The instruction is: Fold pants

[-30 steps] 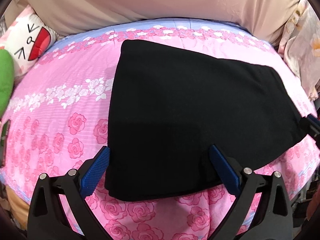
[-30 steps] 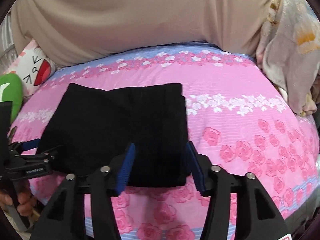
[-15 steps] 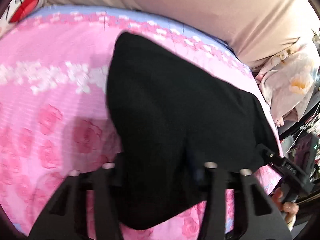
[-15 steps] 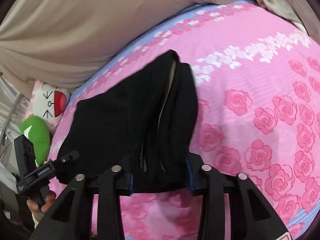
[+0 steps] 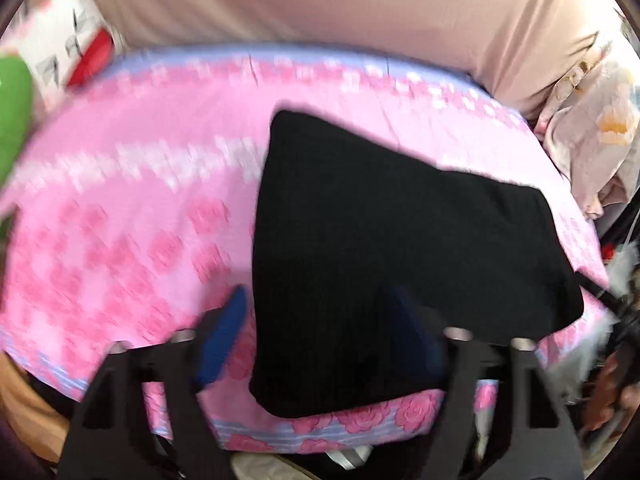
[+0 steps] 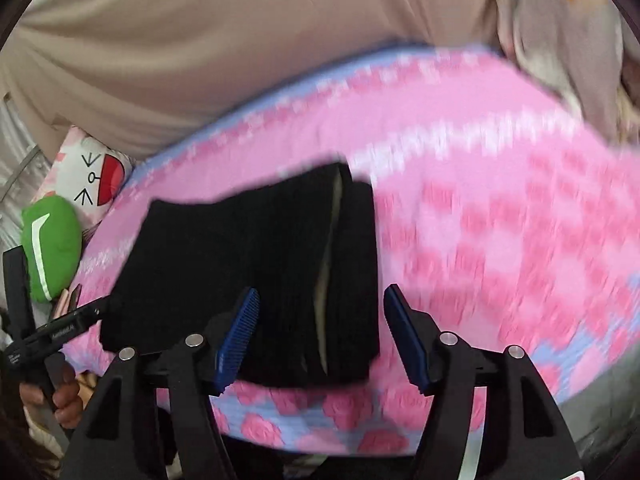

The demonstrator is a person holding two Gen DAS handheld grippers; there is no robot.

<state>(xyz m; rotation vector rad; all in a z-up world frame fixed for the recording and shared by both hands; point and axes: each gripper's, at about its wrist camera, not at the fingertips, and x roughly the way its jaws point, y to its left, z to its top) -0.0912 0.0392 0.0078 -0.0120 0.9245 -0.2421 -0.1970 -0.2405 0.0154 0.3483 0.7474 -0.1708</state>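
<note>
Black fabric is filling the middle of both wrist views: the folded pants are lying flat on the pink rose-print bedspread, close to its near edge. I am seeing the left gripper with its jaws opening; the left blue pad is sitting on the bedspread just beside the pants' left edge, while the right pad is over the black cloth, and the near corner of the pants is lying between them without being pinched. The right gripper is also opening its jaws; the stacked right end of the pants, with a pale inner layer showing along its fold, is sitting between the two blue pads, and neither pad is pressing on it. In the right wrist view, the left gripper is appearing at the far left, with a hand around its handle. A white cartoon-face cushion and a green plush are resting at the bed's left end, and both views are blurred.
</note>
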